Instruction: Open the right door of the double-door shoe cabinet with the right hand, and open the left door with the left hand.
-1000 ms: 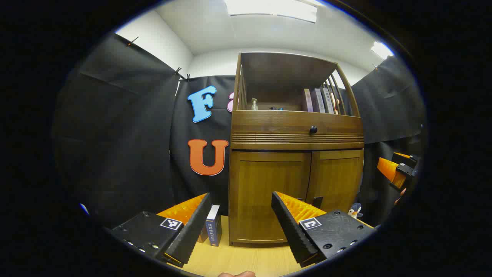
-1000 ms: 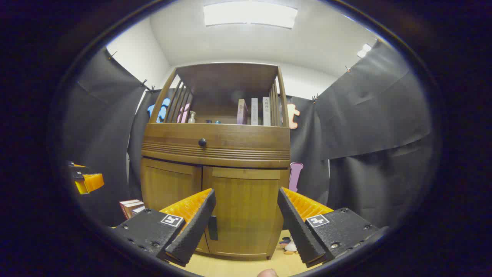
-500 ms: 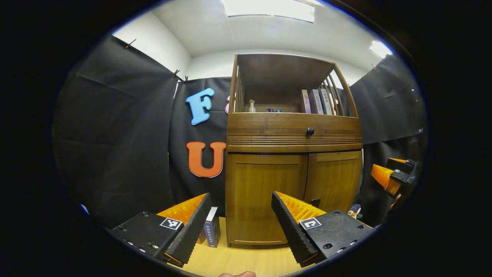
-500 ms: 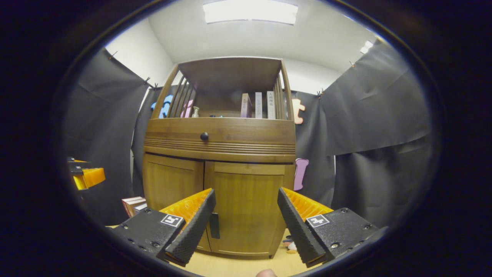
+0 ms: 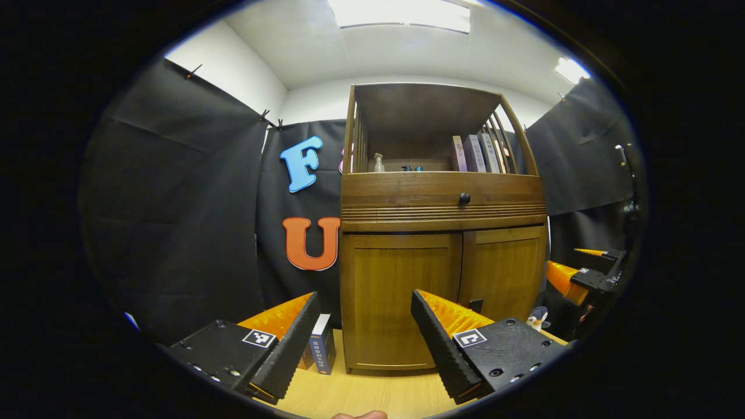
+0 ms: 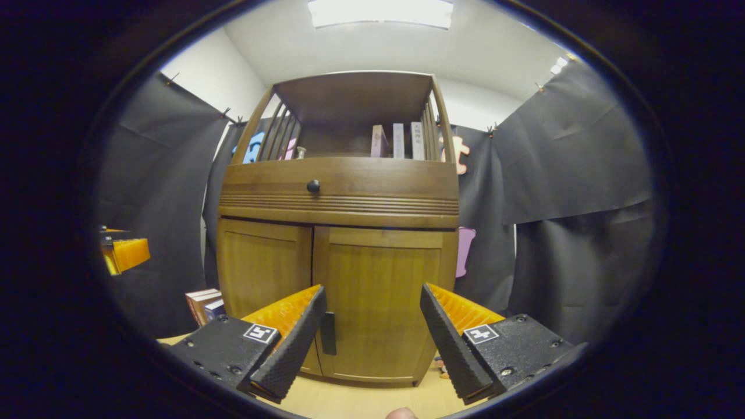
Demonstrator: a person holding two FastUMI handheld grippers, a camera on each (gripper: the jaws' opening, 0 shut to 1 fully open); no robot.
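Two claws hung released in front of me, my right gripper point(image 6: 372, 308) spread wide with nothing between its fingers, and my left gripper point(image 5: 365, 314) equally slack. Just beyond the right one stood the shoe cabinet point(image 6: 337, 233) on the wooden floor, its right door point(image 6: 381, 302) shut and the dark handle point(image 6: 329, 341) near my left finger (not touching). The left door point(image 5: 398, 308) was also closed.

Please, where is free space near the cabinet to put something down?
In the left gripper view, the bare wooden floor in front of the left door is free, between the left tool fingers. It is crowded at the cabinet's left corner by standing books, and at its right corner by a penguin toy.
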